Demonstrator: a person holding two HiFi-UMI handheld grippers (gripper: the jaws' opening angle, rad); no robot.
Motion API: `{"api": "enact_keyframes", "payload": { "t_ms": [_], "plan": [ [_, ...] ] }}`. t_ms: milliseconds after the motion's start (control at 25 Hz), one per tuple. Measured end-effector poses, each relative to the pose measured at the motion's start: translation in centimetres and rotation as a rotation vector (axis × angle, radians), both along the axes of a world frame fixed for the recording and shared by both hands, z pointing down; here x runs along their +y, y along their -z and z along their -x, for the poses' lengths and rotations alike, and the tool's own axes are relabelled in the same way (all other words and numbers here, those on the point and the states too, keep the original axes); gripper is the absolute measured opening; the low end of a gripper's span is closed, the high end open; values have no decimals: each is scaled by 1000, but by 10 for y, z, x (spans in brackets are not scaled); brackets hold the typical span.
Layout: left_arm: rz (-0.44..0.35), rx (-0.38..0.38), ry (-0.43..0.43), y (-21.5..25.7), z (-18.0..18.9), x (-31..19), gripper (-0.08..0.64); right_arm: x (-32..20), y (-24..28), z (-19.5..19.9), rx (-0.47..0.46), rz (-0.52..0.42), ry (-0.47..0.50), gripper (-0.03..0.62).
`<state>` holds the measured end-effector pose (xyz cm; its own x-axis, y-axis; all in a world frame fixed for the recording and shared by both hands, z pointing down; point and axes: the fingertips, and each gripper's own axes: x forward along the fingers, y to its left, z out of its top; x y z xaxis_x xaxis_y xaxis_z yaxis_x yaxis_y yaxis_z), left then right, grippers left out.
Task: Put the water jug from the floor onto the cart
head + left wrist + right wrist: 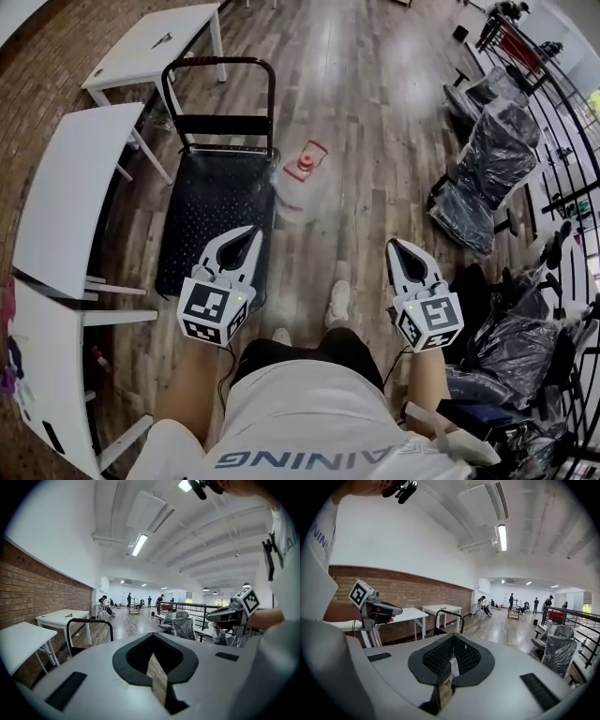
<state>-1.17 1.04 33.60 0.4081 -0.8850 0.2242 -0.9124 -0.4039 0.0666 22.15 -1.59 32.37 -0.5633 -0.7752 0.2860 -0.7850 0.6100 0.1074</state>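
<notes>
The clear water jug with a red cap stands upright on the wood floor, just off the right edge of the black platform cart. The cart's looped handle rises at its far end. My left gripper hovers over the near right corner of the cart deck, its jaws shut and empty. My right gripper is held over the floor, nearer than the jug and to its right, also shut on nothing. The jug is hidden in both gripper views; the cart handle shows in each.
White tables stand to the left of the cart. Plastic-wrapped chairs and a black railing line the right side. My feet are on the floor between the grippers. People stand far down the hall.
</notes>
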Motion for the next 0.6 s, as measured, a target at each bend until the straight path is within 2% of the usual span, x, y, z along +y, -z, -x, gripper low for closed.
{"api": "enact_keyframes", "payload": {
  "t_ms": [280,600],
  "plan": [
    [-9,-21,113,9,10,-53,2,-75,3,3,-48,-15,78,6],
    [15,-45,244,15,-15,-119,2,-176,-2,-26,-81,1,164,6]
  ]
}}
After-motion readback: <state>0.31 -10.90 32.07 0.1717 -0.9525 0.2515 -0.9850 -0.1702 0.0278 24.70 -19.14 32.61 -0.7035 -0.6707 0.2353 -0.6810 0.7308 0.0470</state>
